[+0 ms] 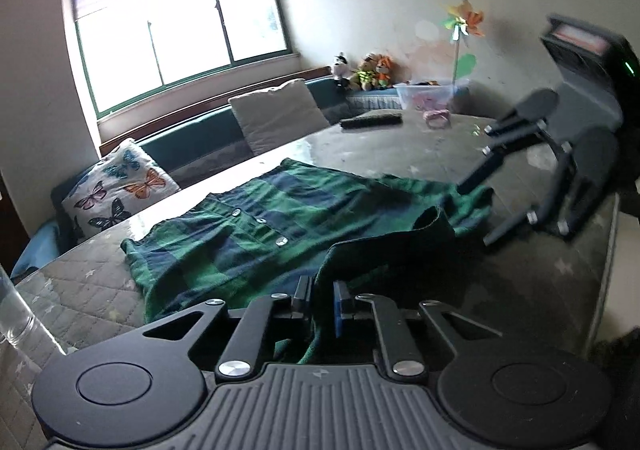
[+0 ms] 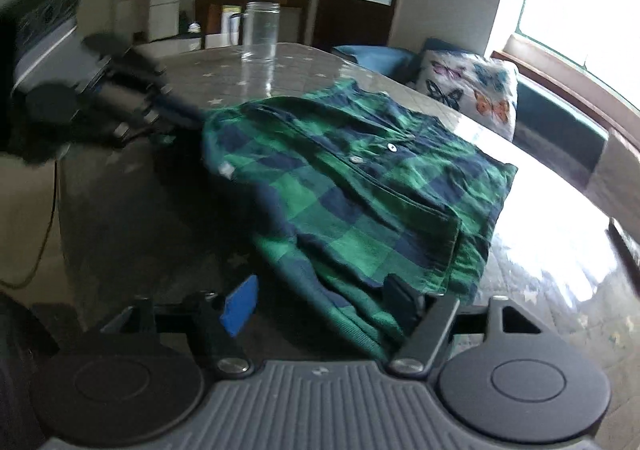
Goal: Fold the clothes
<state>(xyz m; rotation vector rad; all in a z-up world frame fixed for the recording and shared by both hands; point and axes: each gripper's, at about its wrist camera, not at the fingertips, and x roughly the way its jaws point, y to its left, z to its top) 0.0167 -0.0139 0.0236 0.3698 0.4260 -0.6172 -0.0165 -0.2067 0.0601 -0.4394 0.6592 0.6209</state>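
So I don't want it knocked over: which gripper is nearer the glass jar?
Left. The left gripper, shut on the shirt, is beside the jar; the right gripper is across the shirt.

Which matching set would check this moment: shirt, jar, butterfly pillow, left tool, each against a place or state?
Things:
1. shirt
2. jar
3. butterfly pillow
4. left tool

Places or states:
A. on the bench by the window
B. shut on green fabric
C. spread on the table, partly folded
D. upright on the table, empty

Pairs: 1-C, 2-D, 3-A, 4-B
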